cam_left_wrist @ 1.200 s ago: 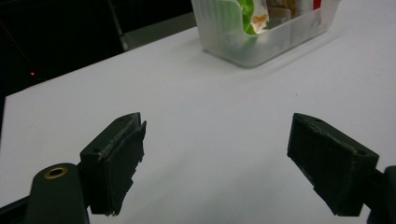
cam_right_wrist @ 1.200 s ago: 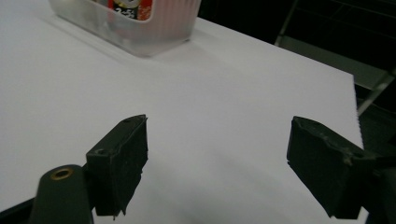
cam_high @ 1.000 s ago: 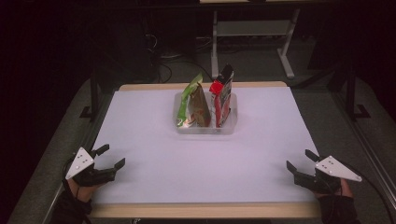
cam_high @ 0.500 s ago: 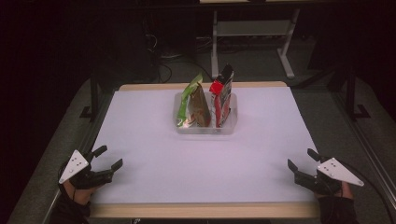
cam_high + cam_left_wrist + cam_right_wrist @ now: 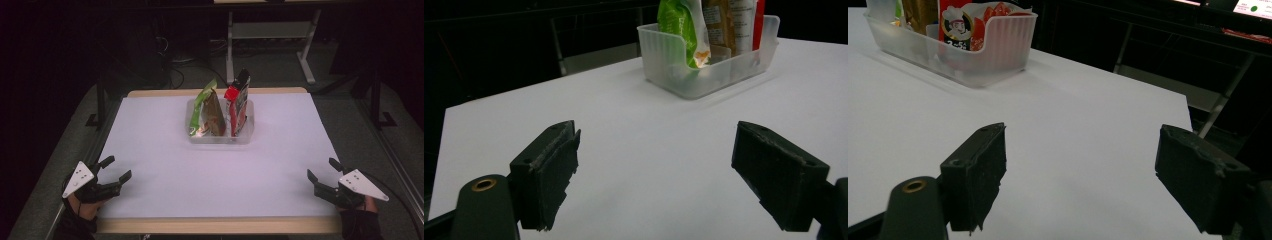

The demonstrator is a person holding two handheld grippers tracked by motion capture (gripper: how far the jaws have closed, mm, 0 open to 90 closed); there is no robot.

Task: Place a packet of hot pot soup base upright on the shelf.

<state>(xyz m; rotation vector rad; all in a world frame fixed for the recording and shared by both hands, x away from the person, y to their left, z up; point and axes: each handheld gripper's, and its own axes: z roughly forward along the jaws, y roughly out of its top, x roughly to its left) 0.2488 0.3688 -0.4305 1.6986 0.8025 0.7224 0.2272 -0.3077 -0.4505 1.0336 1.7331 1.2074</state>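
Note:
A clear plastic bin (image 5: 220, 137) stands at the far middle of the white table (image 5: 220, 175). Upright in it are a green pouch (image 5: 202, 106), a brown pouch (image 5: 215, 116) and a red pouch (image 5: 237, 102). My left gripper (image 5: 115, 168) rests open at the table's near left corner, far from the bin (image 5: 704, 65). My right gripper (image 5: 324, 170) rests open at the near right corner. Nothing lies between either pair of jaws. The red pouch (image 5: 968, 25) shows through the bin (image 5: 978, 50) in the right gripper view.
A metal frame with legs (image 5: 270, 35) stands on the dark floor behind the table. Cables (image 5: 200, 55) lie on the floor there. A wooden edge (image 5: 220, 225) borders the table's near side.
My left gripper has drifted slightly down and left toward the near corner. The right gripper has shifted slightly to the right. The bin and pouches have not moved.

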